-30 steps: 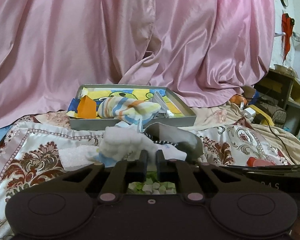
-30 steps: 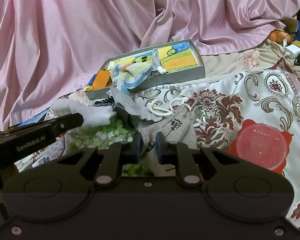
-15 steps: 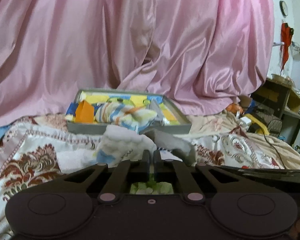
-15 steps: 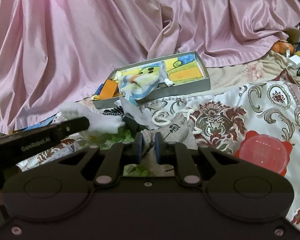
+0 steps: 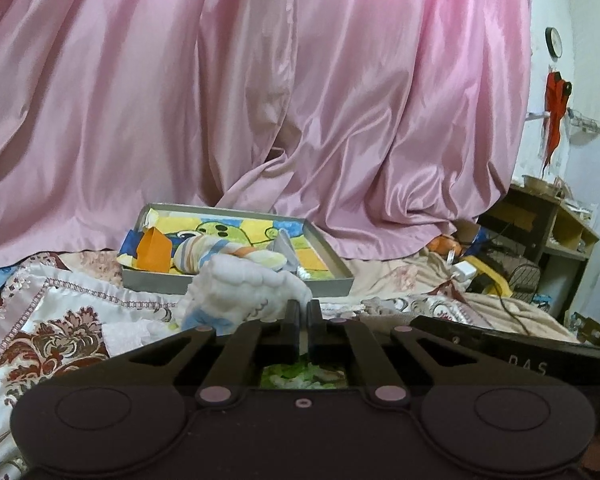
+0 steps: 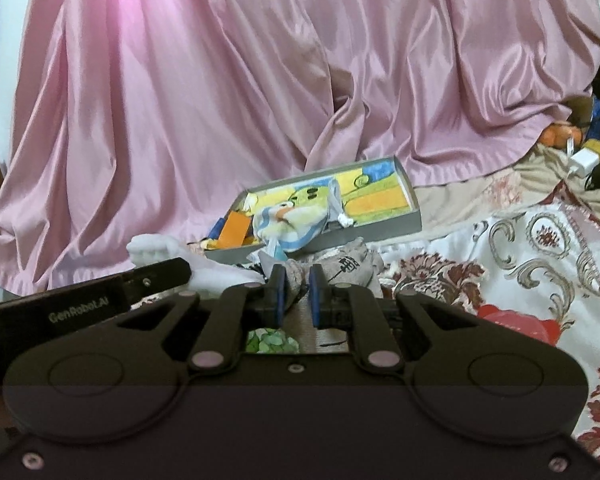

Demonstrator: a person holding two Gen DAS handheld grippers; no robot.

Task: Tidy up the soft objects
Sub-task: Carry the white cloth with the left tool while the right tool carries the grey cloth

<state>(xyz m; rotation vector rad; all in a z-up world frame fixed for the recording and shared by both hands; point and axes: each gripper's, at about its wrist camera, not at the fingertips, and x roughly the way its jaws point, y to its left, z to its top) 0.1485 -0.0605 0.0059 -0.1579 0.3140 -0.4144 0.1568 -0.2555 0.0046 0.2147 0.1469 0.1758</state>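
The left tool is pinching a green-patterned cloth, and the right tool is clenching a beige drawstring pouch, on the patterned bedspread before a grey tray holding a striped towel.

Both grippers held low and nearly level, side by side

The left gripper has its jaws pressed together, only a sliver of gap between the black fingers. The right gripper has its blue-padded fingers drawn close but still apart. The left gripper's body reaches into the right wrist view.
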